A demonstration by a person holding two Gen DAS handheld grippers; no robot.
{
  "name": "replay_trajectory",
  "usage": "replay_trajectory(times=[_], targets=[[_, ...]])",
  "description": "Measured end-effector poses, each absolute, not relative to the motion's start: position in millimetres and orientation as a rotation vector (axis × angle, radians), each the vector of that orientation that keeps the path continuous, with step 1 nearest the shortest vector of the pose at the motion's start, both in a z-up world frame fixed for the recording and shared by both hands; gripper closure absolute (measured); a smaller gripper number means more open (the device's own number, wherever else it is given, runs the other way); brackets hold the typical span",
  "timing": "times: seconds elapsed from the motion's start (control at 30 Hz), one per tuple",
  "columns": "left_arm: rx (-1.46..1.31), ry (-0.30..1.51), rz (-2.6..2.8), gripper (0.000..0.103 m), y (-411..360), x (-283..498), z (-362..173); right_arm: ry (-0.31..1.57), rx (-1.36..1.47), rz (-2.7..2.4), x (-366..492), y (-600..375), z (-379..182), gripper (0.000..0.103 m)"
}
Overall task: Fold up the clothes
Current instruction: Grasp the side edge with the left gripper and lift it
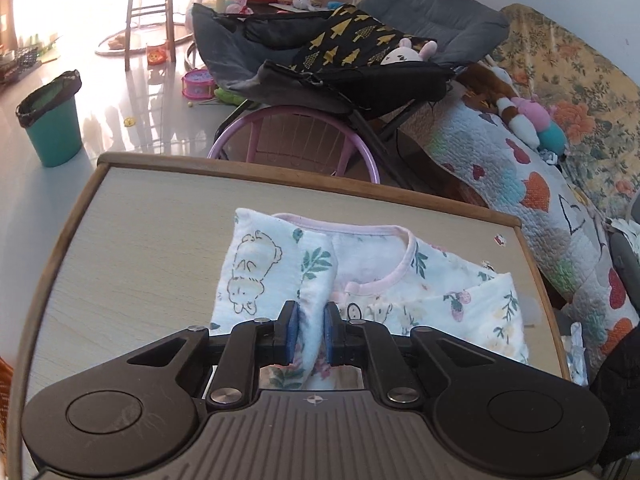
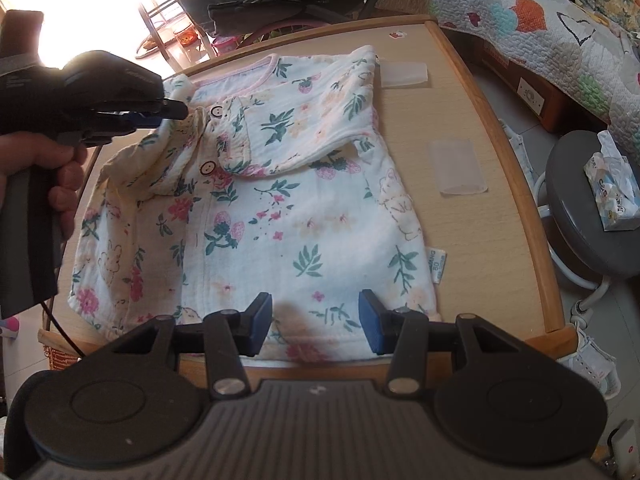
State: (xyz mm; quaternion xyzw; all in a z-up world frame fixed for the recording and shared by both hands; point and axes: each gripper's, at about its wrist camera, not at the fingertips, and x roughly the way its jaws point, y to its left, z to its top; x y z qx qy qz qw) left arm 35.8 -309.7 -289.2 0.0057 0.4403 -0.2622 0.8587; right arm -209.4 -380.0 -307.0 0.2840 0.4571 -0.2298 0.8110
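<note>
The left gripper (image 1: 311,320) is pinching the lifted sleeve (image 1: 276,264) of the floral baby shirt (image 2: 256,208), its jaws clamped on the cloth. The shirt is lying face up on the worktop (image 2: 472,128), its other sleeve folded over the chest. The right gripper (image 2: 315,320) is hovering over the hem with its jaws wide apart.

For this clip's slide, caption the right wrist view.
Left gripper pinches the floral shirt's sleeve while the open right gripper hovers at its hem.
</note>
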Motion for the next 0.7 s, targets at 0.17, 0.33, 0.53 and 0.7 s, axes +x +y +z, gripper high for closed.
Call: replay_trajectory(times=[0.17,0.33,0.53,0.7], targets=[[-0.016,0.965,-0.522,0.088,-313,40,-304,0.974,0.615,-0.485,-210,-381,-307,0.056],[-0.057,0.968,-0.511,0.083,-309,41,-304,0.973,0.618,-0.485,-211,-381,-307,0.056],[-0.192,0.973,-0.492,0.080,-292,42,-294,0.974,0.617,-0.485,-210,-381,-307,0.056],[-0.249,1.009,-0.501,0.078,-280,38,-298,0.982,0.604,-0.492,-209,-380,-307,0.056]])
